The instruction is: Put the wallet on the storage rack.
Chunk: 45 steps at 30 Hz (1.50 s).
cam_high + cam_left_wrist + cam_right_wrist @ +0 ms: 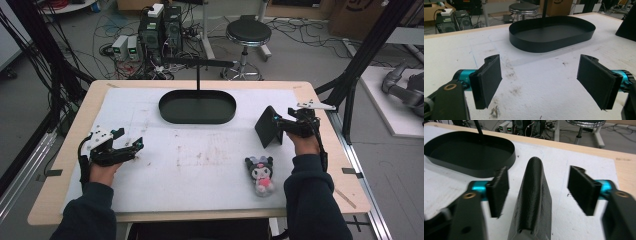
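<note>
A black ridged, tent-shaped piece (pixel 268 127) stands at the right of the white mat. My right gripper (pixel 282 121) is open around it. In the right gripper view the piece (pixel 532 195) rises between the two pads (pixel 499 190), with a gap on each side. A small dark-haired plush toy (pixel 261 172) in pink lies near the front edge, beside the right forearm. A black oval tray (pixel 165 107) sits at the back middle. My left gripper (pixel 134 145) rests low at the left, open, nothing between its pads (pixel 487 80), facing the tray (pixel 549 42).
A thin black post (pixel 198 75) with a crossbar rises behind the tray. The white mat (pixel 200 160) covers most of the wooden table. Beyond the far edge are a stool (pixel 248 34), computer boxes and cables. A black frame post (pixel 350 85) stands at the right.
</note>
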Tool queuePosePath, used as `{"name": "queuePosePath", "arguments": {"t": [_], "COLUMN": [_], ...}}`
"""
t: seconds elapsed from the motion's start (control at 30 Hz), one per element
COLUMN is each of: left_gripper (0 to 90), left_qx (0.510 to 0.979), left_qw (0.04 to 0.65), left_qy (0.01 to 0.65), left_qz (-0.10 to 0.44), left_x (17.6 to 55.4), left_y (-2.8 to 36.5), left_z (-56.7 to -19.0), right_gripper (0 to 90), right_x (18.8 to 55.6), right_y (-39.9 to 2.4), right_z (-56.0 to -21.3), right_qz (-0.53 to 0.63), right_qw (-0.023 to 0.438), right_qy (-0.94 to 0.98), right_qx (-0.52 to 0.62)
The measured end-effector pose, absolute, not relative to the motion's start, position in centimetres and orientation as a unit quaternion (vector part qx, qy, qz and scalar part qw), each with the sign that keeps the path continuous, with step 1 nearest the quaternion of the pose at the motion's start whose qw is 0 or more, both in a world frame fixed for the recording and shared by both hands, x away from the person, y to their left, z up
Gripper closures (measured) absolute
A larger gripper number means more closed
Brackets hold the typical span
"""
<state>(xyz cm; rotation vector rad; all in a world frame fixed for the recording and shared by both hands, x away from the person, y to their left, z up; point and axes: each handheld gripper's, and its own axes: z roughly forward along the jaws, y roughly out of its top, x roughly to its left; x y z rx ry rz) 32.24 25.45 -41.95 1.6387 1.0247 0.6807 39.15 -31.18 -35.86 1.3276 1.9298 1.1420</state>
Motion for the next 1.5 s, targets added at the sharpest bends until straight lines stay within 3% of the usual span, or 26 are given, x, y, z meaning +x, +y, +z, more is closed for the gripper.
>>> {"name": "queuePosePath", "arguments": {"t": [0.1, 0.23, 0.27, 0.3, 0.33, 0.5, 0.83, 1.0, 1.5], "left_gripper": [19.5, 19.5, 19.5, 19.5, 19.5, 19.5, 19.6, 19.7, 19.6], "left_qx": [0.684, 0.683, 0.683, 0.684, 0.684, 0.684, 0.684, 0.683, 0.675], "left_qw": [0.519, 0.52, 0.52, 0.52, 0.519, 0.518, 0.52, 0.521, 0.528], "left_qy": [0.427, 0.427, 0.427, 0.426, 0.426, 0.428, 0.426, 0.426, 0.429], "left_qz": [0.284, 0.284, 0.284, 0.284, 0.285, 0.285, 0.284, 0.285, 0.287], "left_x": [32.2, 32.2, 32.2, 32.3, 32.3, 32.3, 32.3, 32.4, 32.4], "left_y": [25.4, 25.3, 25.3, 25.4, 25.4, 25.4, 25.4, 25.5, 26.2], "left_z": [-41.9, -41.9, -41.9, -41.9, -41.9, -42.0, -41.9, -41.9, -41.9], "right_gripper": [26.8, 28.0, 31.7, 48.3, 48.3, 76.9, 77.7, 77.6, 77.6], "right_x": [38.8, 38.8, 38.8, 38.9, 38.9, 38.7, 39.1, 39.8, 43.8], "right_y": [-30.9, -30.6, -30.6, -30.5, -30.5, -30.2, -28.4, -24.9, -18.9], "right_z": [-36.3, -37.9, -38.3, -38.9, -38.9, -38.6, -35.3, -32.1, -31.4], "right_qz": [0.417, 0.393, 0.387, 0.385, 0.385, 0.395, 0.434, 0.451, 0.454], "right_qw": [0.271, 0.263, 0.261, 0.245, 0.245, 0.245, 0.242, 0.246, 0.213], "right_qy": [0.717, 0.731, 0.734, 0.739, 0.739, 0.745, 0.74, 0.753, 0.767], "right_qx": [0.489, 0.492, 0.493, 0.496, 0.496, 0.479, 0.453, 0.412, 0.4]}}
